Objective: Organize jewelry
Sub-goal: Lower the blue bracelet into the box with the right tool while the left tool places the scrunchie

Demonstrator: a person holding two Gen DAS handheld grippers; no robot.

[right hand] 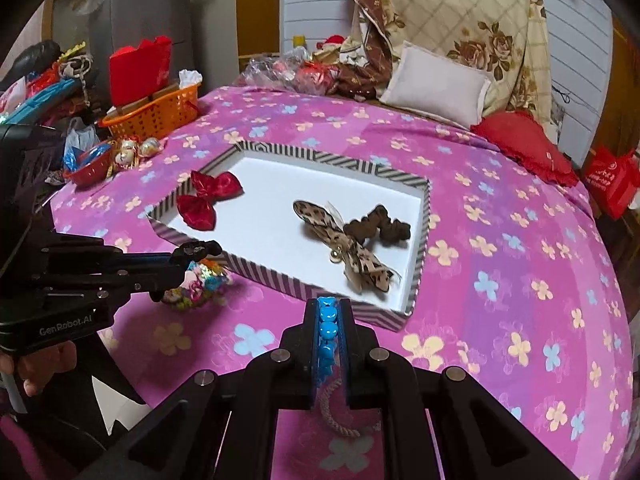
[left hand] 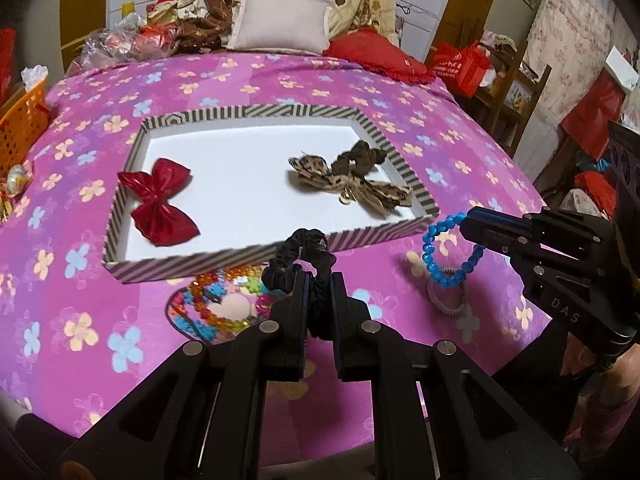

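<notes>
A striped-rimmed white tray [left hand: 256, 112] [right hand: 424, 236] lies on the pink flowered bedspread. In it are a red bow [left hand: 162, 202] [right hand: 206, 198], a leopard-print bow [left hand: 352, 186] [right hand: 348, 244] and a brown scrunchie [left hand: 360, 158] [right hand: 380, 228]. My left gripper [left hand: 318, 280] [right hand: 196, 250] is shut on a black scrunchie [left hand: 304, 252], held above the bedspread just short of the tray's near rim. My right gripper [right hand: 329, 308] [left hand: 468, 220] is shut on a blue bead bracelet [left hand: 448, 252] [right hand: 326, 332], which hangs to the right of the tray's near corner.
A heap of colourful bead jewelry [left hand: 224, 304] [right hand: 200, 284] lies on the bedspread below the left gripper. A pale coiled hair tie [left hand: 446, 300] [right hand: 340, 408] lies under the blue bracelet. An orange basket [right hand: 156, 114] and red bowl [right hand: 90, 170] stand at the left bed edge; pillows [left hand: 280, 22] at the back.
</notes>
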